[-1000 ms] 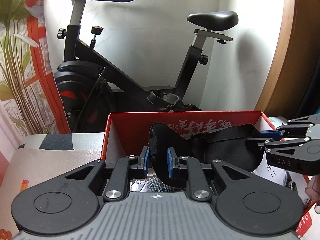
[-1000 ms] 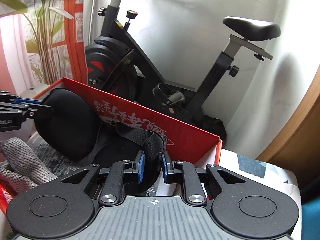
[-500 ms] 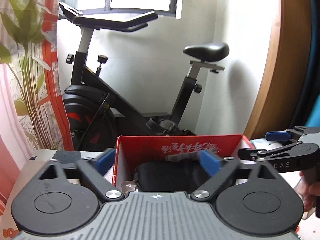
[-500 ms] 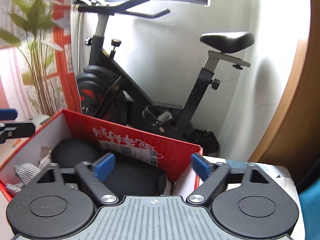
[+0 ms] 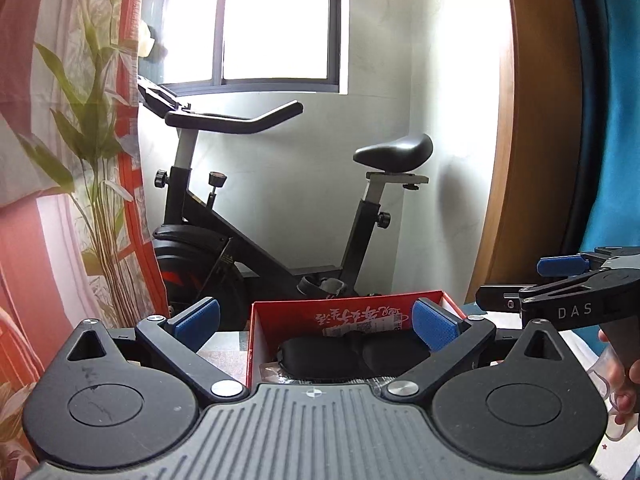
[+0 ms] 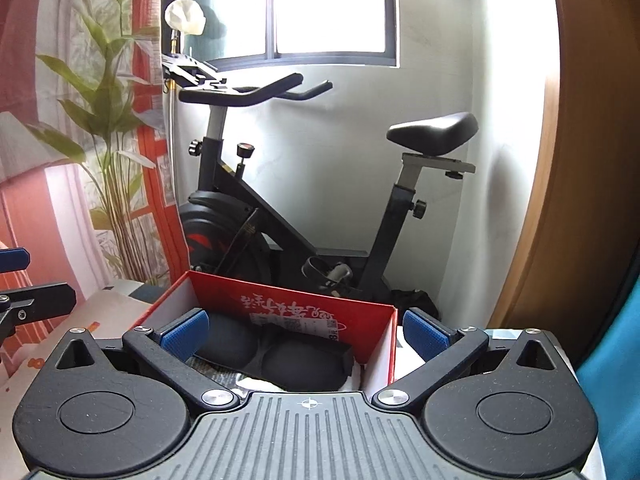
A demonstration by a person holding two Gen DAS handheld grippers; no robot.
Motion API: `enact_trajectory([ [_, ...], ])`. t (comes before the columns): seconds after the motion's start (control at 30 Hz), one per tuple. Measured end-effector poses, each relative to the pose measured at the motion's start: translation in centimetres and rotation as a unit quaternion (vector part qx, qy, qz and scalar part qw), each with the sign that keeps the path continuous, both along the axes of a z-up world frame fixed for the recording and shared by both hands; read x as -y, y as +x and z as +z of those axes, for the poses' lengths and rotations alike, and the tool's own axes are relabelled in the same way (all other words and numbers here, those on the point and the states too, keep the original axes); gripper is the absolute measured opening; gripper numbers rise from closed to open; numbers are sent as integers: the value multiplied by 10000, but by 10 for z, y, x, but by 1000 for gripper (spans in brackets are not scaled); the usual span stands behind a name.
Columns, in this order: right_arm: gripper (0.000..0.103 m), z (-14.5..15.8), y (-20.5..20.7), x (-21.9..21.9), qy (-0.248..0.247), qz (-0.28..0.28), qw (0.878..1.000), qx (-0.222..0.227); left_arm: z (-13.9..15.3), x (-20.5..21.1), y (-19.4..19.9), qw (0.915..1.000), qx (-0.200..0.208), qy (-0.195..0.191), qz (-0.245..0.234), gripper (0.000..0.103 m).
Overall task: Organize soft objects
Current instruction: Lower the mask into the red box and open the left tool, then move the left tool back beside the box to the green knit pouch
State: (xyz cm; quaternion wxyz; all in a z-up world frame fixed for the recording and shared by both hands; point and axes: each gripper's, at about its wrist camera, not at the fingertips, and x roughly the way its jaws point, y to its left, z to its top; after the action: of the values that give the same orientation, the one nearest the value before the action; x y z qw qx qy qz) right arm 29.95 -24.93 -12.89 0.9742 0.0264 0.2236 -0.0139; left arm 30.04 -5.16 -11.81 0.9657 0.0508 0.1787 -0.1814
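Observation:
A black padded soft item (image 5: 352, 354) with two rounded cups lies inside the red cardboard box (image 5: 344, 307). My left gripper (image 5: 316, 322) is open, held above and in front of the box with nothing between its blue pads. In the right wrist view the same black item (image 6: 272, 354) rests low in the red box (image 6: 288, 300). My right gripper (image 6: 306, 330) has its jaws opening wide, and nothing is between them. Each gripper shows at the edge of the other's view: the right gripper (image 5: 560, 280) and the left gripper (image 6: 24, 280).
A black exercise bike (image 5: 256, 240) stands behind the box against the white wall. A curtain with a plant print (image 5: 80, 160) hangs at the left and a wooden door (image 6: 580, 200) is at the right. A hand (image 5: 624, 372) holds the right gripper's handle.
Both grippers were shut on the black padded item over the box; they let it go, opened wide and drew back and up. The item now lies in the box.

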Motion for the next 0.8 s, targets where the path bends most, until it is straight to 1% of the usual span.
enact_trajectory([
  [0.13,103,17,-34,-13,95,57,9999,121,13,-9,-31,9998,138,-63,138,103],
  [0.27,103,31,-73,-22,262,128,9993,218,23,-19,-58,9993,65,-152,325,103],
  [0.4,103,40,-106,-25,354,143,9987,346,26,-30,-89,9990,134,-282,324,103],
  [0.5,103,40,-125,-23,534,167,9979,333,24,-37,-108,9987,158,-408,274,103],
  [0.57,103,37,-135,-22,637,182,9971,368,20,-40,-119,9985,81,-435,314,103],
  [0.7,103,28,-154,-22,588,83,9974,399,11,-48,-134,9982,-62,-525,295,103],
  [0.8,103,22,-164,-23,582,33,9974,418,6,-53,-143,9980,-79,-545,300,103],
])
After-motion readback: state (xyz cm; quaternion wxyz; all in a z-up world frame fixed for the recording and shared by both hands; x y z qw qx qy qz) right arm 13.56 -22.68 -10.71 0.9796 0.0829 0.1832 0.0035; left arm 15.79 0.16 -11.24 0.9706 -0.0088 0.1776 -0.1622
